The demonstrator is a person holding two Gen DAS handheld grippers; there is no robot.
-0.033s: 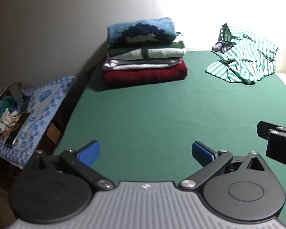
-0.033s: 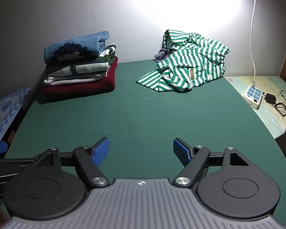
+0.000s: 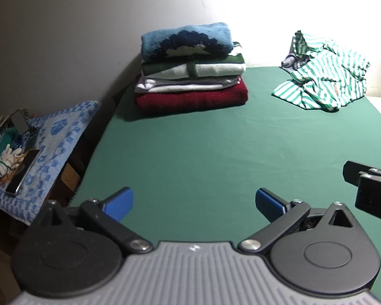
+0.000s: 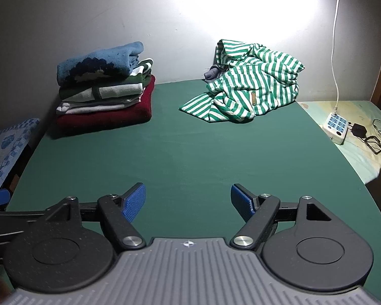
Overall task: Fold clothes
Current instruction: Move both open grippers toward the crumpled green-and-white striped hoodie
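Both grippers, left gripper (image 3: 194,200) and right gripper (image 4: 188,199), hover jaws wide, empty; striped shirt (image 4: 246,94) crumpled by the bench's (image 4: 190,152) far edge.

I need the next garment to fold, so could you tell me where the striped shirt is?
The green-and-white striped shirt lies crumpled at the far right of the green table against the wall, right of the folded stack.

Harsh wall glare, dim fisheye edges
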